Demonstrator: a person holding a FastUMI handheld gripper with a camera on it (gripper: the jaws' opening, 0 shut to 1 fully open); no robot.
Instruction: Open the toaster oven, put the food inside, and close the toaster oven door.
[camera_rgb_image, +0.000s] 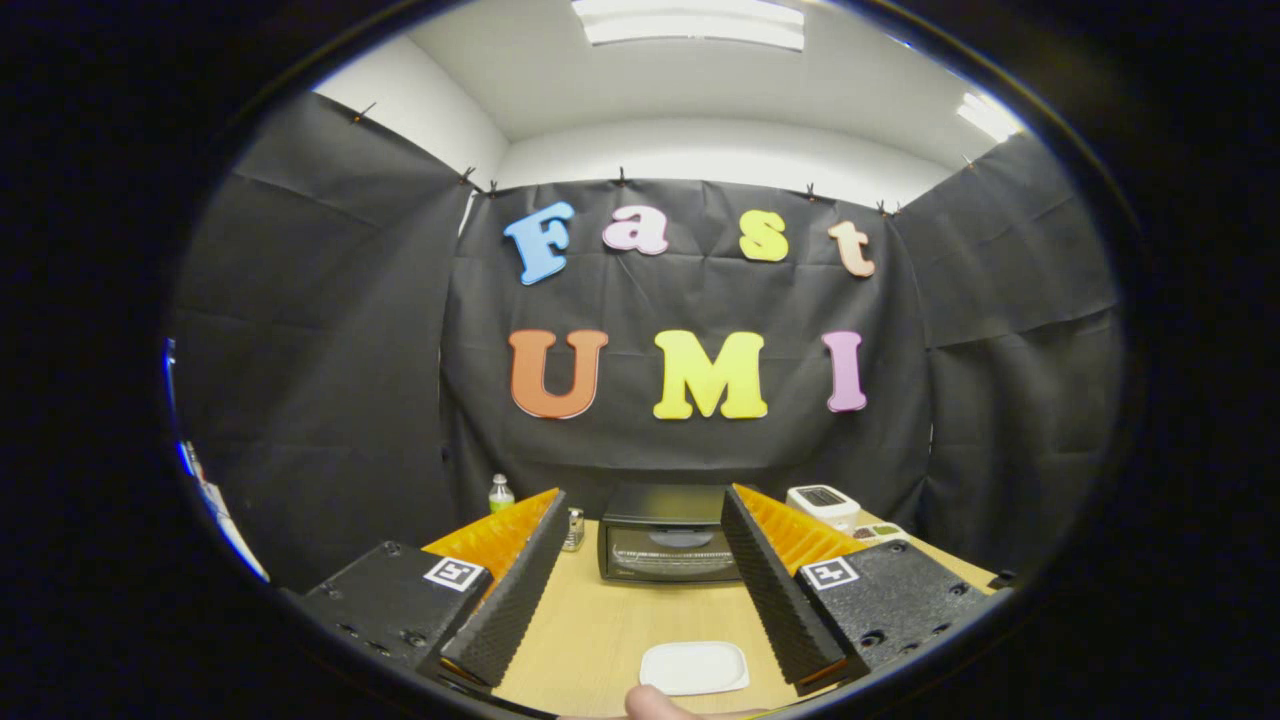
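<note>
A black toaster oven (668, 535) stands at the far side of the wooden table (590, 630), its glass door shut. It sits beyond my fingers, framed between them. A white plate (695, 667) lies on the table nearer to me, between the fingers; something pale, perhaps the food or a fingertip (655, 703), peeks in just in front of it. My gripper (648, 520) hangs above the table, open wide, with nothing between its fingers.
A small metal object (574, 528) stands left of the oven, and a clear bottle with a green cap (500, 493) stands further left at the back. A white toaster (823, 503) and a small flat item (878, 532) sit to the oven's right.
</note>
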